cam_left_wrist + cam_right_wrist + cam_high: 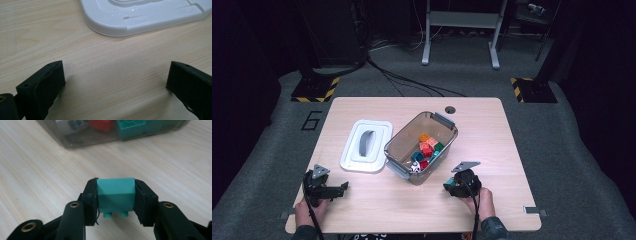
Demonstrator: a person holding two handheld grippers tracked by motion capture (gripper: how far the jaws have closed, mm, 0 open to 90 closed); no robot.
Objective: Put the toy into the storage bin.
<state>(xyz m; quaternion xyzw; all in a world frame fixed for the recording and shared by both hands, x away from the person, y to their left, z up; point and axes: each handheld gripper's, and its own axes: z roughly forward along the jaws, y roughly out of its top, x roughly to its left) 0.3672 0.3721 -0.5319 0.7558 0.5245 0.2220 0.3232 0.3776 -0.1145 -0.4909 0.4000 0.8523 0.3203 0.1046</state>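
In the right gripper view the right gripper [115, 195] has its jaws pressed against both sides of a teal brick [115, 195], which sits squarely between the pads with its two studs pointing back toward the camera. The brick is held just above the bench [37, 177]. Ahead of the jaws stands the near wall of a clear bin [82, 138], and through it a red brick [101, 125], another teal brick [131, 128] and a white piece [71, 125] can be made out.

The high view gives what that close view cannot: the right gripper [453, 186] sits near the bench's front edge, just short of the bin [398, 145], which lies slantwise mid-bench with a heap of orange, red, green and teal bricks inside. From there the held brick is only a sliver of teal at the jaw tips.

The left gripper [339, 190] rests at the front left of the bench. Its own view shows its jaws standing wide apart with bare wood between them, nothing held. Beyond the jaws lies the rounded corner of a white lid [140, 17]; the high view shows the lid [366, 146] flat on the bench, grey handle up, just beside the bin.
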